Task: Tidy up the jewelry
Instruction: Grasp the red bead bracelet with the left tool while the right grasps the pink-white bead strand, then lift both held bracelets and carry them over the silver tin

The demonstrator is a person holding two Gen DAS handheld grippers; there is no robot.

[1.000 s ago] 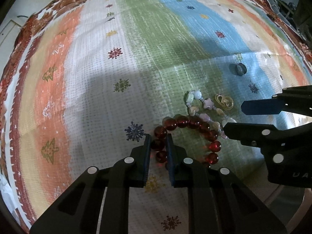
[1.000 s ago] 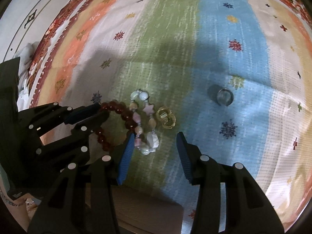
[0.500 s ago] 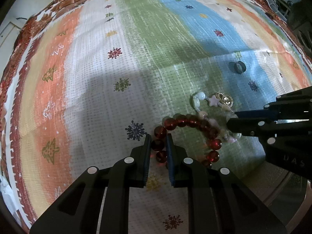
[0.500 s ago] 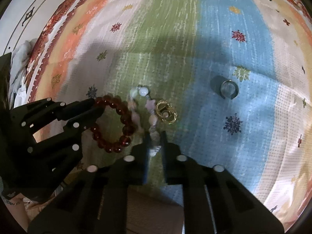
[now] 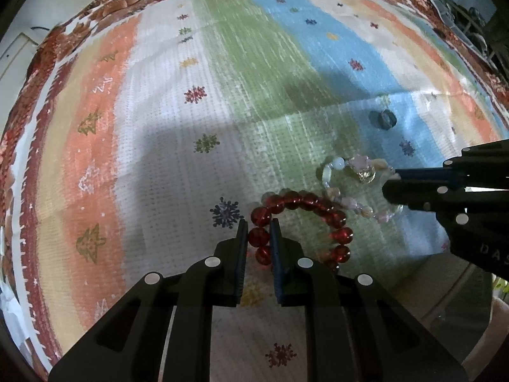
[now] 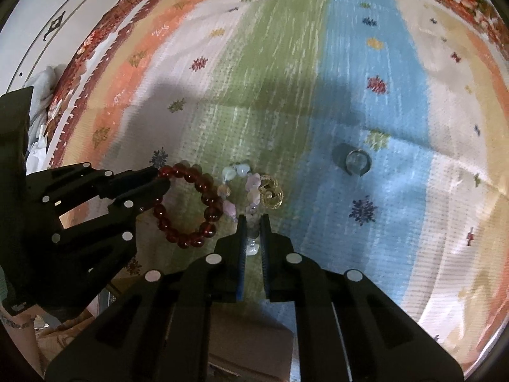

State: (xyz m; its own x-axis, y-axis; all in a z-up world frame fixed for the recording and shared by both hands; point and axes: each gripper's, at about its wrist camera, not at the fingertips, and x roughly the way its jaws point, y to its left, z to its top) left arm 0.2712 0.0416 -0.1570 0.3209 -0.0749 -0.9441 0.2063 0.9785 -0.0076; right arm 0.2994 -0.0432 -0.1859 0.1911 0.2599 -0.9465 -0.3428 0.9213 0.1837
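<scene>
The task looks to be in its early part. All the jewelry lies together on the striped cloth (image 5: 152,146), near its front edge, and nothing is sorted yet; no box or tray for it shows in either view.

The left gripper (image 5: 258,234) is clenched on the red bracelet (image 5: 305,203): one dark red bead sits between its two pads, and the rest of the loop lies on the white and green stripes. The right gripper (image 6: 253,232) is clenched on the pale bracelet (image 6: 230,191), holding a clear bead at the near end of it. The pale beads run away from the jaws toward the middle of the cloth. The two bracelets lie just beside each other, and in the left wrist view they seem to touch or overlap where the red loop meets the pale one; I cannot tell if they are tangled.

A small gold piece (image 6: 271,192) lies touching the far side of the pale bracelet. A ring (image 6: 358,162) stands apart on the blue stripe, toward the right edge of the cloth.

So both bracelets are grasped but, as I judge, not yet separated or carried anywhere. What is left is to pull them apart, place each one, and then handle the gold piece and the ring, which are untouched.
</scene>
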